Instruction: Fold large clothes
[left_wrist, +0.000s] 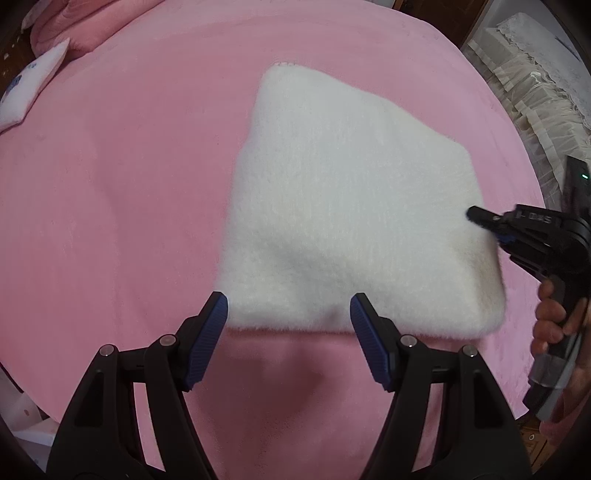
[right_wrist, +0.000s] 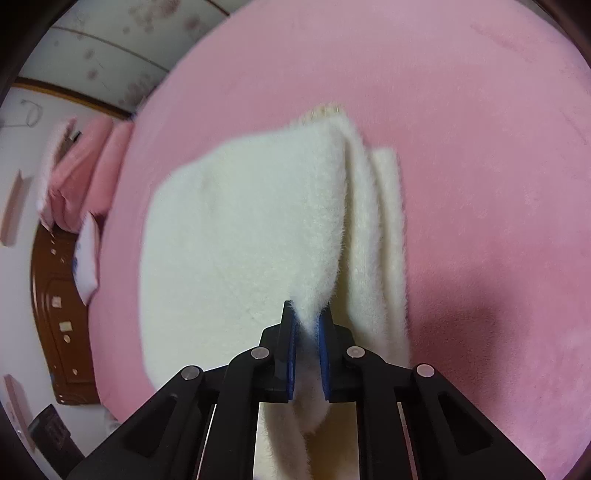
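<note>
On the pink bed (left_wrist: 110, 206) lies a fluffy white garment (left_wrist: 351, 221), folded into a thick, roughly four-sided bundle and resting a little toward the bed's right side as the left wrist camera sees it. Just short of the garment's near edge hangs the left claw (left_wrist: 289, 314), its blue-padded fingers (left_wrist: 216, 314) spread wide and grasping nothing; the tips sit level with that near edge, one at the garment's near left corner and one further along it.

At the garment's right edge the right claw (right_wrist: 307, 321) is clenched on a ridge of the white pile (fibres bulge out between the blue pads), and the cloth rises from the bundle up into the grip. From the left wrist view the same claw reaches in from the right, with the person's hand (left_wrist: 550, 317) wrapped around its handle.

Beyond the garment, at the far end of the bed, sit pink pillows (right_wrist: 85, 173) and a white cushion (left_wrist: 33, 85) beside a brown wooden headboard (right_wrist: 55, 295).
</note>
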